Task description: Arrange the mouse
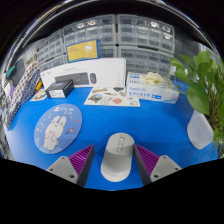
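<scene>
A white computer mouse (117, 158) lies on the blue table top (150, 125), between my two fingers. My gripper (115, 165) is open. The purple pads (80, 160) flank the mouse, with a strip of blue table showing on its left side, while the right pad is close to its side. The mouse rests on the table with its scroll wheel pointing away from me.
A round clear disc with a mouse picture (57, 128) lies ahead to the left. A second white mouse (200, 130) sits to the right under a green plant (205, 80). A keyboard box (85, 75), a leaflet (112, 97), a white box (155, 92) and drawer cabinets (110, 35) stand beyond.
</scene>
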